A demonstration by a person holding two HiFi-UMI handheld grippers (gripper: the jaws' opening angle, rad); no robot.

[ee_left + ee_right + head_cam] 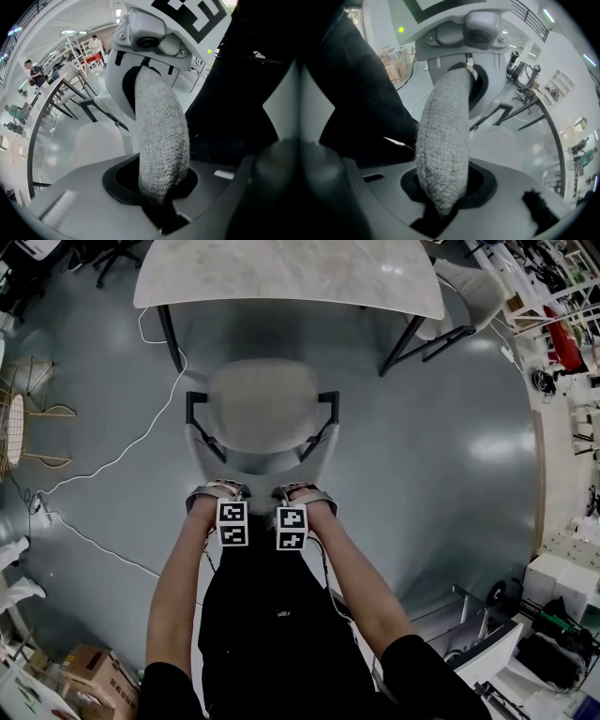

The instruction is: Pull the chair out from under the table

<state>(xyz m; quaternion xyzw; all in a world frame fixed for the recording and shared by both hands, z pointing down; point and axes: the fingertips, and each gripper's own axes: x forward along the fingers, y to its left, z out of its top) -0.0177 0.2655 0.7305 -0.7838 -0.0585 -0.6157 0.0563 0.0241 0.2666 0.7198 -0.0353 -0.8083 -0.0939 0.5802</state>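
1. Chair (262, 413): one light upholstered armchair stands on the grey floor (441, 474), between the person and the table (281, 273). Its seat lies clear of the tabletop's near edge and faces it
2. The chair has two dark armrests, one on each side of the seat (195, 411) (330, 407), and one rounded backrest (258, 486) turned toward the person
3. Two grippers sit side by side on the top edge of the backrest, and both point steeply down
4. The left gripper (220, 493) is clamped on the backrest. In the left gripper view the woven fabric edge runs between its jaws and fills the gap
5. The right gripper (298, 493) grips the same edge in the same way, just beside the left one
6. Two marker cubes, one on each gripper (232, 523) (292, 528), stand close together above the person's dark clothing
7. There is one pale marble-look table, and two of its dark slanted legs show (171, 334) (405, 338)
8. A second chair (469, 292) stands at the table's far right corner
9. One white cable (122, 451) trails across the floor to the left of the chair
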